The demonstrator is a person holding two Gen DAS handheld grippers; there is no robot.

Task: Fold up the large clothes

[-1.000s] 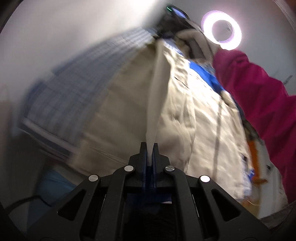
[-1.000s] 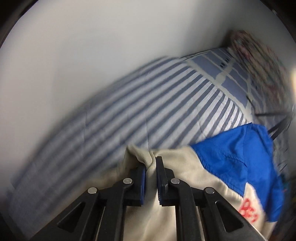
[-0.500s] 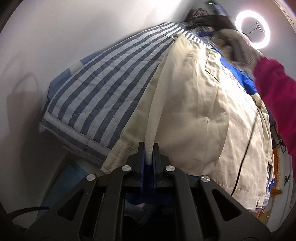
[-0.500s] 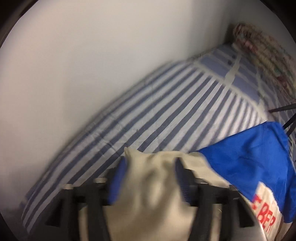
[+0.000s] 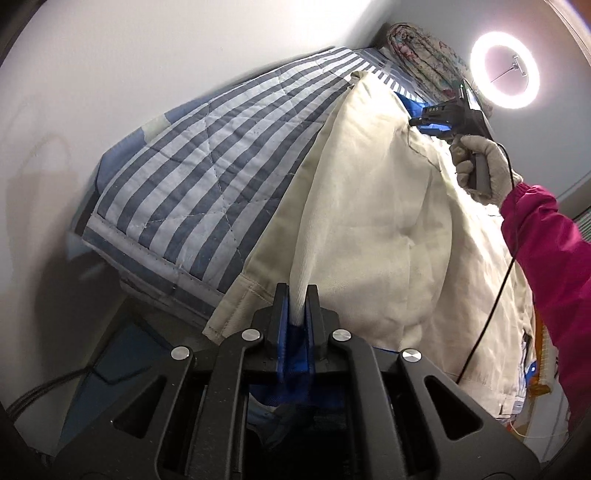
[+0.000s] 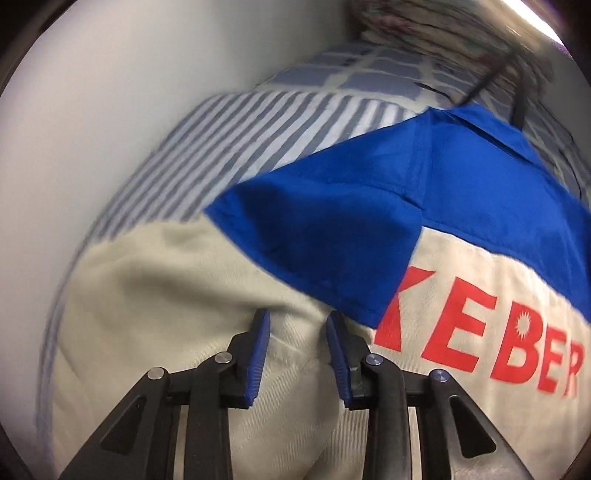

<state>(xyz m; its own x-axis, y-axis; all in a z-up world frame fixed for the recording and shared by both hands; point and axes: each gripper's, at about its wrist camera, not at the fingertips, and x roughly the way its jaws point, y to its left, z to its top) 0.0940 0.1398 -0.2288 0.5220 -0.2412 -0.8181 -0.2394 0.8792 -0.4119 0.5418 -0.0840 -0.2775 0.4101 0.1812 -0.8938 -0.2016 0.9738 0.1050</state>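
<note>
While left gripper [image 5: 297,295] pinches jacket [image 5: 388,221] edge, right gripper [image 6: 297,328] parted.

floral bedding [image 6: 443,22] blurred, jacket [image 6: 184,295] cropped

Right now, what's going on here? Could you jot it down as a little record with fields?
garment: beige jacket with blue yoke and red lettering
surface: striped quilt on a bed
left claw: shut on a beige fold
right claw: jaws apart and just been closing, fabric between them, pads not pressing
person: gloved hand, pink sleeve
background: ring light
</note>
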